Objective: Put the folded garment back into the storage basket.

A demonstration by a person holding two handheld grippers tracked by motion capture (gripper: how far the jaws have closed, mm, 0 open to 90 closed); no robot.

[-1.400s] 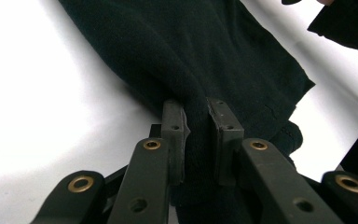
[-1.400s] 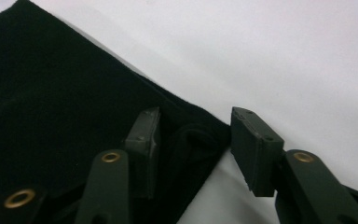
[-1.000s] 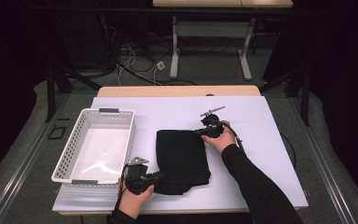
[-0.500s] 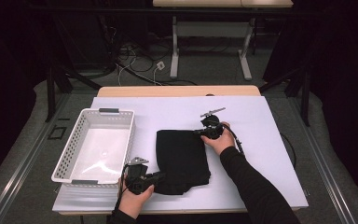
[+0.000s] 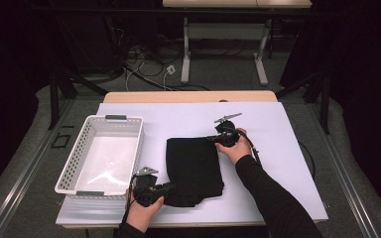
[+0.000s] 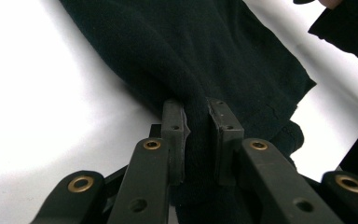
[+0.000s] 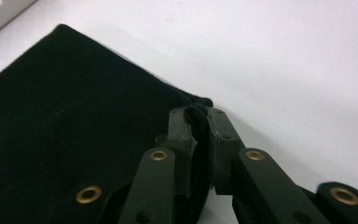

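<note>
Fabric fills the gap between the jaws of my left gripper [image 6: 196, 140]: in the left gripper view the two black pads are nearly together and pinch a thick fold of the black cloth [image 6: 205, 60], which runs away from them toward twelve and two o'clock over the white table [image 6: 37, 93]. In the high view my left gripper [image 5: 171, 188] sits at the near edge of the table, at about seven o'clock from the cloth's middle, and its jaws point toward three o'clock into the cloth's near left corner, which is bunched and a little rumpled there. My left hand [image 5: 141, 210] wraps the gripper body from below. The black cloth [image 5: 193, 168] lies flat in the middle of the white table [image 5: 278, 188], folded into a rough upright rectangle, just beside the white basket [image 5: 69, 168] that stands at its nine o'clock, apart from it. Farther off, at about one o'clock from the cloth's middle, my right gripper [image 5: 213, 139] meets the cloth's far right corner, with my right hand [image 5: 235, 146] behind it and my dark sleeve [image 5: 273, 198] trailing back toward five o'clock. In the right gripper view my right gripper [image 7: 200, 140] has just been closing, and its pads now clamp a small tuck of the cloth's corner, with bare white table beyond it. Past the table's far edge, cables [image 5: 149, 64] lie on the grey floor.
</note>
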